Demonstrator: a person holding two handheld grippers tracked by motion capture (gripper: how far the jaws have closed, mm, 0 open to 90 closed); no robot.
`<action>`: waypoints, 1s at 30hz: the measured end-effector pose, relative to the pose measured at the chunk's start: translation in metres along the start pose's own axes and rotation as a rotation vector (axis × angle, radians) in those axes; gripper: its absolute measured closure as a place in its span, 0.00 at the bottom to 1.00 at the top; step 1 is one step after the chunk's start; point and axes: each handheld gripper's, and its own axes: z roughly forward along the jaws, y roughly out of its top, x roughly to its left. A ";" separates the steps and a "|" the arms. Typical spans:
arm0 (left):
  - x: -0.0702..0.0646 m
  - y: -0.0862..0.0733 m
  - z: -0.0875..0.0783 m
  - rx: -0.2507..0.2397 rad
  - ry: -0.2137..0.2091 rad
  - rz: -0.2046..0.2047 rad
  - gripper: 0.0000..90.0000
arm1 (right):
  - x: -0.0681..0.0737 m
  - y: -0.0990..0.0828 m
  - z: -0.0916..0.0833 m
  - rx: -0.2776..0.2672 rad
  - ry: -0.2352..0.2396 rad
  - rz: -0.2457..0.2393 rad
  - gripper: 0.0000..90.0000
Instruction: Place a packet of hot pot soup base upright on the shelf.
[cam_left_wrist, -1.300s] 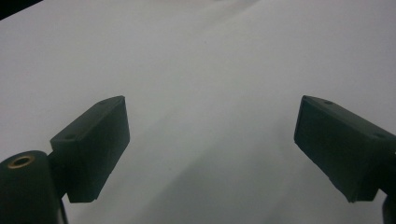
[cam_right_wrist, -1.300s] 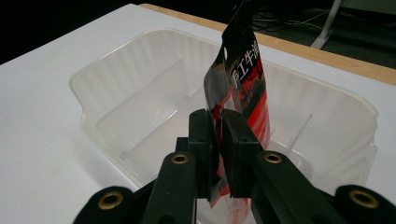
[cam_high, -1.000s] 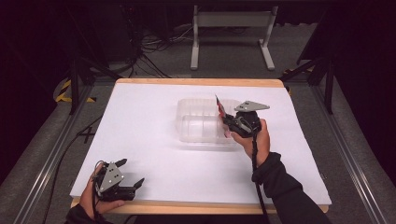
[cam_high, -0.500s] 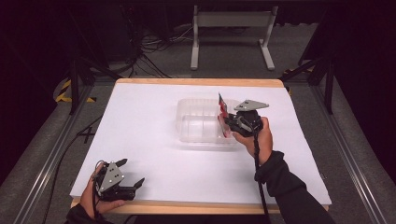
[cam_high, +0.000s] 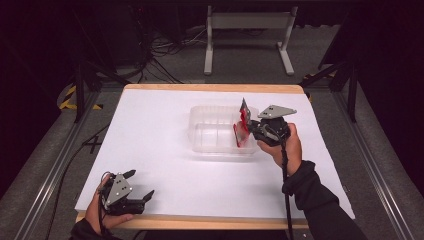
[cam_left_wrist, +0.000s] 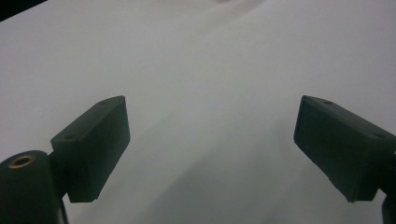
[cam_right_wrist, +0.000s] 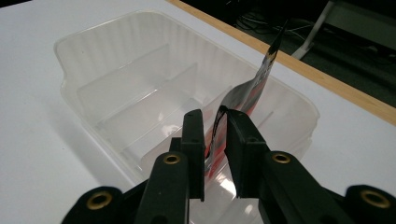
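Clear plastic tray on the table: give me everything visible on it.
The clear plastic tray is a thin, see-through rectangular container with rounded corners, a rolled rim, ribbed walls and low moulded ridges dividing its floor. It sits upright on the white table, towards the far right. A thin red, black and silver packet stands tilted in its right end, sticking up above the rim. The right gripper, over the tray's near rim, is closed on the packet. The rest of the tray looks empty.

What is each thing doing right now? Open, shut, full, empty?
Left gripper: open, holding nothing, low at the table's near edge.
Right gripper: shut on the red packet.
Red packet: bent, sticking up over the tray.
Clear tray: upright, compartments look empty.
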 end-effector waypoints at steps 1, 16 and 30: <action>0.000 0.000 0.000 0.000 0.001 0.001 0.13 | 0.000 0.000 -0.001 -0.001 0.004 -0.003 0.86; 0.000 0.000 -0.001 -0.003 0.004 -0.001 0.13 | 0.002 0.001 -0.015 0.020 0.013 -0.102 0.84; 0.001 0.000 -0.001 -0.004 0.006 -0.004 0.13 | 0.000 -0.002 -0.026 0.038 0.027 -0.135 0.80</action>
